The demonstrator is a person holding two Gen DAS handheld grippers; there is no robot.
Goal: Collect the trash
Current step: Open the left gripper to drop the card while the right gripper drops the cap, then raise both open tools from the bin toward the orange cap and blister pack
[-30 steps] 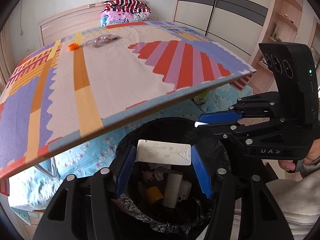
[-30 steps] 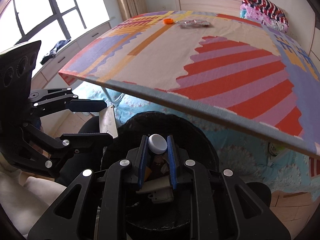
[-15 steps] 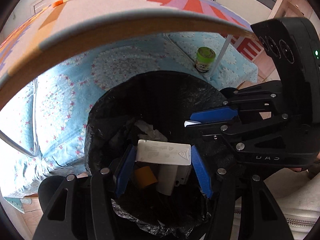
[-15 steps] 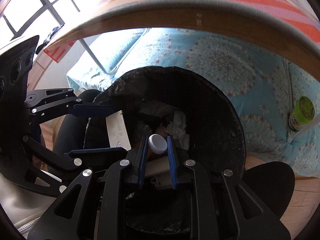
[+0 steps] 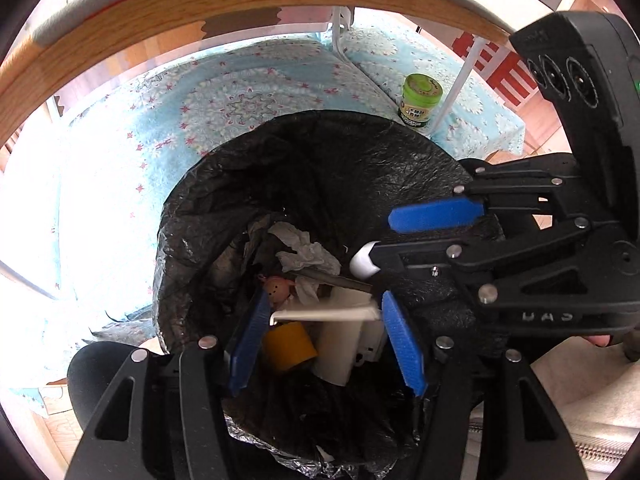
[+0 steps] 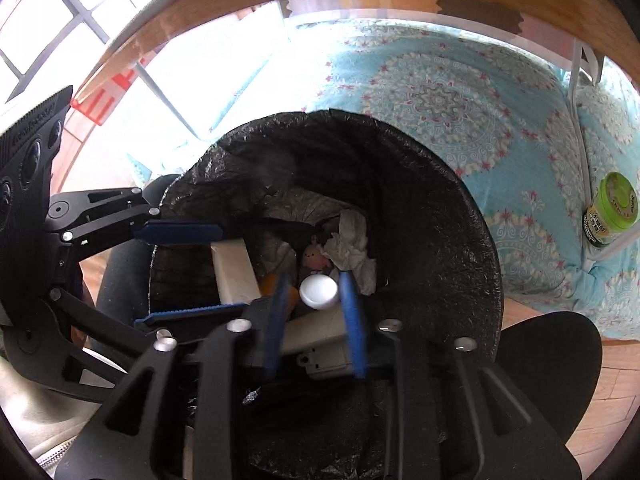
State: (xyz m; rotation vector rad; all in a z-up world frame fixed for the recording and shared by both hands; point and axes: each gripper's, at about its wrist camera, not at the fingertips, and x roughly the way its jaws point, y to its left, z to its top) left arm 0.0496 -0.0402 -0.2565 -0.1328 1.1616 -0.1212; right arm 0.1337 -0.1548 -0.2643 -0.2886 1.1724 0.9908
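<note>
Directly below both grippers sits a round trash bin (image 5: 320, 168) lined with a crinkled black plastic bag, seen from above through two fisheye wrist cameras. Inside it lie crumpled white tissue (image 5: 306, 254), a small pink doll-like figure (image 5: 277, 289), a yellow cylinder (image 5: 289, 345) and pale blocky pieces of packaging.

From its own camera, the left gripper (image 5: 324, 322) hangs over the bin's near side. Its blue pads are set at a middling width and clamp a flat white card-like packet (image 5: 326, 314), seen edge-on and spanning from pad to pad. The right wrist view shows the same packet (image 6: 235, 276) as a pale slab between those pads.

On the right gripper (image 6: 316, 292), the jaws have just been opening. A small round white cap (image 6: 319, 291) sits between the blue pads, with a visible gap on the left side; I cannot tell whether the right pad touches it. From the left camera the cap (image 5: 365, 265) shows as a white bump at that gripper's tip.

Behind the bin lies a surface covered in turquoise floral fabric (image 5: 248, 92). A green-lidded jar (image 5: 421, 100) stands on it, just beside a thin white metal leg (image 5: 454, 92). A wooden table edge (image 5: 248, 0) arcs across the top of both views. Bright window panes (image 6: 48, 20) glare at the upper left of the right view, and wood flooring (image 6: 616, 384) shows at its lower right. A light-coloured sleeve (image 5: 580, 396) fills a lower corner.
</note>
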